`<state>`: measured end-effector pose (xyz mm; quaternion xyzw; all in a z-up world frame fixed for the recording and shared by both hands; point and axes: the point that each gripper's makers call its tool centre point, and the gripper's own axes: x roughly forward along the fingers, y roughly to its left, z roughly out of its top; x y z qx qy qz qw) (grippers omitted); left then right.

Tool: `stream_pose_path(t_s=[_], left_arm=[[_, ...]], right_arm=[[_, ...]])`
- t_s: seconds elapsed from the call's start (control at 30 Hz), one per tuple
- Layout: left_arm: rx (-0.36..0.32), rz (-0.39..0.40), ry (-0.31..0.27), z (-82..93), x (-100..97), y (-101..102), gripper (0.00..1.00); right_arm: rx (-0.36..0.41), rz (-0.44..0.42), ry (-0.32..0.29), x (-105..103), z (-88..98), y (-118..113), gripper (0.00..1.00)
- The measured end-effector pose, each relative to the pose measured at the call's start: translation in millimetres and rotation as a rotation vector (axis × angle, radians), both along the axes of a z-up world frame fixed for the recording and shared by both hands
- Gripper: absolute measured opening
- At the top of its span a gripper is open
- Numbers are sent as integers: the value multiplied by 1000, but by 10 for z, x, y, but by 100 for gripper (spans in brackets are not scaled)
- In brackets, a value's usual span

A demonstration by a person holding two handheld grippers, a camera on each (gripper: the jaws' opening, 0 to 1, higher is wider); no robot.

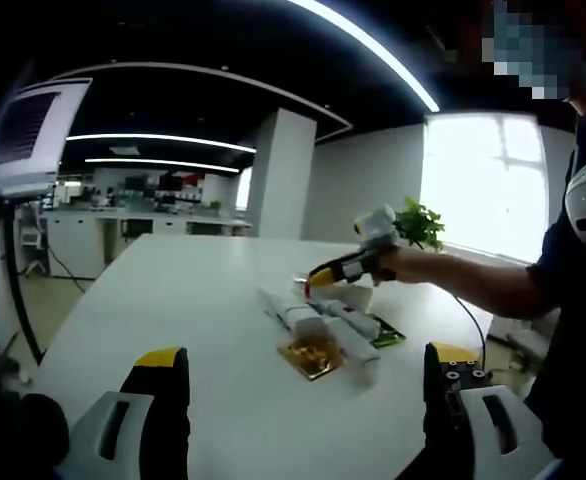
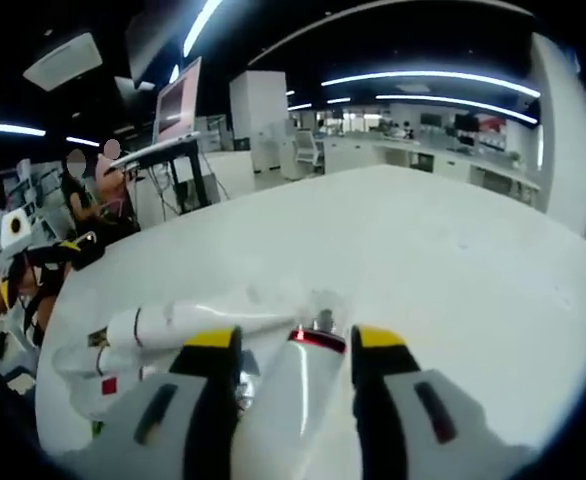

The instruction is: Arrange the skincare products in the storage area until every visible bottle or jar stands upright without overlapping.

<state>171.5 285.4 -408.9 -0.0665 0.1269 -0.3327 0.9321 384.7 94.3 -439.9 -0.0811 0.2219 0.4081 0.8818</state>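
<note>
The room is an open office: long ceiling light strips, a white pillar (image 1: 281, 175), a bright window (image 1: 483, 180), and a monitor on a stand (image 1: 28, 135) off the table's left edge. The white table (image 1: 173, 300) carries everything.

In the left gripper view, your skincare products (image 1: 328, 330) lie clustered toward the table's right edge: several white tubes on their sides, long axes roughly parallel, running from the near right toward the far left. A gold-patterned jar (image 1: 313, 355) sits at the near end of the cluster, touching the tubes. A small green plant (image 1: 420, 222) stands beyond them.

Your right gripper (image 1: 318, 279) is over the far end of the cluster. In the right gripper view its jaws sit either side of a white bottle with a red band (image 2: 308, 375), long axis pointing away along the jaws; whether they press on it I cannot tell. More white tubes (image 2: 163, 330) lie crosswise just left.

Your left gripper (image 1: 303, 385) hovers over bare table, jaws wide apart, holding nothing.
</note>
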Motion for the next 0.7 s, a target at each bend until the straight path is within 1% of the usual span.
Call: stream_pose_path(t_s=[0.23, 0.3, 0.5, 0.7], left_arm=[[-3, -2, 1, -2, -1, 1, 100], [-2, 0, 0, -3, 4, 5, 100], [-11, -1, -1, -2, -2, 14, 100], [-9, 0, 1, -15, -12, 28, 100]], right_arm=[[0, -9, 5, 73, 5, 17, 45], [-5, -5, 10, 124, -5, 19, 44], [-9, -6, 17, 148, -32, 20, 43], [-4, -3, 32, 116, -85, 52, 42]])
